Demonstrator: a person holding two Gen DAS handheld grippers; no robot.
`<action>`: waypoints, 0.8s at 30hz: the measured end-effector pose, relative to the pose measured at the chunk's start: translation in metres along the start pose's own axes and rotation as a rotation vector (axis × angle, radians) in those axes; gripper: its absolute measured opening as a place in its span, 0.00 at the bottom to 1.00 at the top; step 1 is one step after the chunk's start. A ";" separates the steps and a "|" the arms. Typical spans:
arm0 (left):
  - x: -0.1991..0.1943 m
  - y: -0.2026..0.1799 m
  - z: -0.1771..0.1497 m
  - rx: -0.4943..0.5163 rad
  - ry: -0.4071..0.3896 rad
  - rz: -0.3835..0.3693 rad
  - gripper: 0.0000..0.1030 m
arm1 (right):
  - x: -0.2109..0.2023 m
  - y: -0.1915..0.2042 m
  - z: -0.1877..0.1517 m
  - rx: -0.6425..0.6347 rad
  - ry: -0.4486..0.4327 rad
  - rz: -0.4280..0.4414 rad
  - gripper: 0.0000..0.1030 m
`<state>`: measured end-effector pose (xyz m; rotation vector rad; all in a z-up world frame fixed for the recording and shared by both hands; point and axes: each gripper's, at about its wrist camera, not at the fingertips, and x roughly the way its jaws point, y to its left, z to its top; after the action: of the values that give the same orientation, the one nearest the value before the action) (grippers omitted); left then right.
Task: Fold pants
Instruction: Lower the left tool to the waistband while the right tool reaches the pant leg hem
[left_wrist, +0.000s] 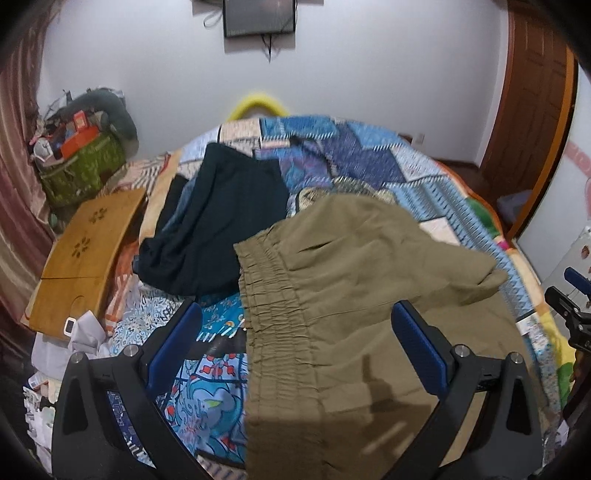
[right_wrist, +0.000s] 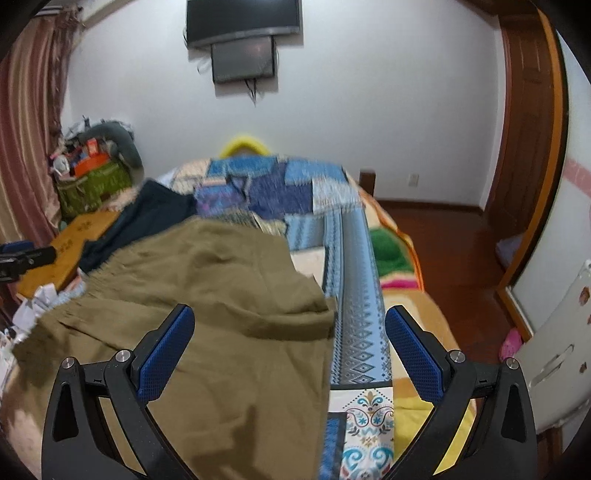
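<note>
We saw olive pants (left_wrist: 354, 295) lying on the quilted bed (left_wrist: 369, 155); left gripper (left_wrist: 295, 339) and right gripper (right_wrist: 290, 343) both gaped, empty.

A home bedroom: bed with patchwork quilt (left_wrist: 369, 155) at centre, wall-mounted television (right_wrist: 242, 20) top centre, curtain (right_wrist: 26, 140) left.

The pants (left_wrist: 354, 295) lie spread on the bed (left_wrist: 369, 155), under and ahead of both tongs. Their waistband (left_wrist: 273, 291) sits between the fingers of the left tongs (left_wrist: 295, 347); the right tongs (right_wrist: 290, 350) hang above the pants' right edge. Beyond the pants, up and to the left, a second garment (left_wrist: 218, 221) lies on the bed. Left of that, a wooden lap tray (left_wrist: 88, 254) rests at the bed's edge, with a full basket (left_wrist: 81, 173) behind it.
</note>
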<state>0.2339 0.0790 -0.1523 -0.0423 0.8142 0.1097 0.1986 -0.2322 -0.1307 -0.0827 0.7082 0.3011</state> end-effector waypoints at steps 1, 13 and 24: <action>0.007 0.003 0.001 0.002 0.014 -0.006 1.00 | 0.007 -0.004 -0.001 0.001 0.021 0.005 0.99; 0.080 0.017 -0.009 0.118 0.279 -0.032 0.96 | 0.087 -0.032 -0.014 0.057 0.288 0.120 0.71; 0.106 0.023 -0.017 0.074 0.375 -0.126 0.74 | 0.107 -0.040 -0.006 0.027 0.333 0.203 0.46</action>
<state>0.2913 0.1095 -0.2415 -0.0447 1.1872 -0.0497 0.2834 -0.2457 -0.2058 -0.0350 1.0537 0.4781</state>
